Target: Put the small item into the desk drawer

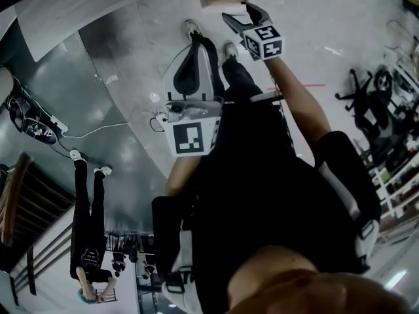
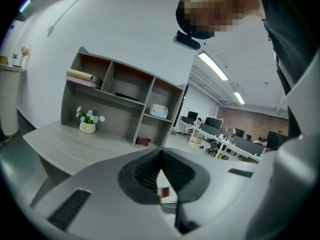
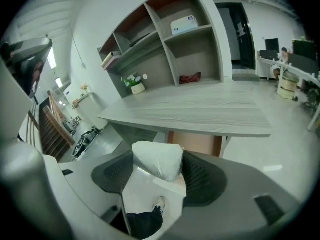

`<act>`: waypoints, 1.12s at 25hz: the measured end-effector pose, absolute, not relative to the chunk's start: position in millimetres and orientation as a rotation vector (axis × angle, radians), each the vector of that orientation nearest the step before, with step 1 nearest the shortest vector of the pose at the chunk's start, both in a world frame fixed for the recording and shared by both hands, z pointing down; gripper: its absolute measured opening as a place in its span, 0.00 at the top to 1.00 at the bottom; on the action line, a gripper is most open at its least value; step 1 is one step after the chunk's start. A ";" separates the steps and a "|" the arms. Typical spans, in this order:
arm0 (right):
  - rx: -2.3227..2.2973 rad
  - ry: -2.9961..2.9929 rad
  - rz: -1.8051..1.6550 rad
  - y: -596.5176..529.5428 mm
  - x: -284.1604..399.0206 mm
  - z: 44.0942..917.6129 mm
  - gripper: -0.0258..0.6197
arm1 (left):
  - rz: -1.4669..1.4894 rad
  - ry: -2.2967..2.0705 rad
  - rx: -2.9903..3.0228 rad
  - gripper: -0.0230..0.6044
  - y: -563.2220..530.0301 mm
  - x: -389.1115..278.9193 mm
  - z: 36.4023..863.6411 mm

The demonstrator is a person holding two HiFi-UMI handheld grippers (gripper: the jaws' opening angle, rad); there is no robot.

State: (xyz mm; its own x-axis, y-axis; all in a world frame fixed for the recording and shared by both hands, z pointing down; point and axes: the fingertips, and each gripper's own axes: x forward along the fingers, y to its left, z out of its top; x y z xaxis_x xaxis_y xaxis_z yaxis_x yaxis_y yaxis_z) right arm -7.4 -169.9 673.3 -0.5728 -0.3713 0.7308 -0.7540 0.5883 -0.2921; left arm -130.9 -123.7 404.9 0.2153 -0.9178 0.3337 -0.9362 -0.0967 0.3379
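Floor (image 1: 131, 77): pale and glossy, filling most of the head view below the person's dark clothing.
Desk (image 3: 200, 111): light grey wood grain, straight ahead in the right gripper view; its top is bare on the near side.
Shelf unit (image 3: 170, 49): stands along the far side of the desk, with open compartments in two rows.
Drawer (image 3: 195, 143): warm brown wood under the desk's near edge, just beyond the right tongs; in the head view it sits at the far end, in front of that gripper.
Bystander (image 1: 88, 221): a person in dark clothes and pale shoes standing on the floor at the left, well apart from the desk.
Right tongs (image 3: 159, 170): held out towards the drawer and clamped on the small item, one ribbed pad against each side of it.
Left tongs (image 2: 161, 156): held nearer the body, tips pressed together with nothing between them; they face the desk from its other side.
Small item (image 3: 155, 159): a white, soft-looking wad pinched in the right tongs, in the air on the near side of the drawer — not in it.
White box (image 3: 185, 24): in an upper right compartment of the shelf unit.
Flower pot (image 3: 136, 86): small and white with pale blossoms, on the desk at the shelf unit's left end.
Red object (image 3: 190, 77): low and crumpled, in the lower right compartment — too small to tell what it is.
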 end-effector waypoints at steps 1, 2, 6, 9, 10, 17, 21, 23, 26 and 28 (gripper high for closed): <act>0.888 -2.182 0.800 -170.7 -5.8 682.4 0.50 | 0.054 -1.704 2.019 0.98 -123.7 -130.0 408.4; 0.885 -2.169 0.803 -171.4 -4.3 691.3 0.50 | 0.057 -1.698 2.018 0.98 -124.0 -129.0 412.0; 0.874 -2.124 0.795 -175.2 -2.5 722.0 0.50 | 0.056 -1.678 2.021 0.98 -127.3 -128.3 421.4; 0.856 -2.095 0.809 -176.6 -3.7 742.2 0.50 | 0.056 -1.664 2.021 0.98 -130.2 -129.1 427.8; 0.851 -2.090 0.815 -176.9 -3.6 749.0 0.50 | 0.059 -1.659 2.022 0.98 -131.1 -128.5 430.7; 0.873 -2.030 0.838 -184.8 -2.7 784.7 0.50 | 0.057 -1.626 2.036 0.98 -137.8 -125.2 441.3; 0.902 -1.984 0.876 -188.6 1.0 805.9 0.50 | 0.059 -1.617 2.038 0.98 -141.4 -125.6 448.3; 0.919 -1.962 0.898 -189.2 3.2 816.2 0.50 | 0.064 -1.615 2.036 0.98 -142.2 -126.0 450.7; 0.936 -1.925 0.923 -189.5 6.3 829.9 0.50 | 0.075 -1.610 2.040 0.98 -142.8 -124.4 453.9; 0.939 -1.907 0.926 -190.6 7.4 839.7 0.50 | 0.076 -1.610 2.041 0.98 -144.0 -123.4 456.3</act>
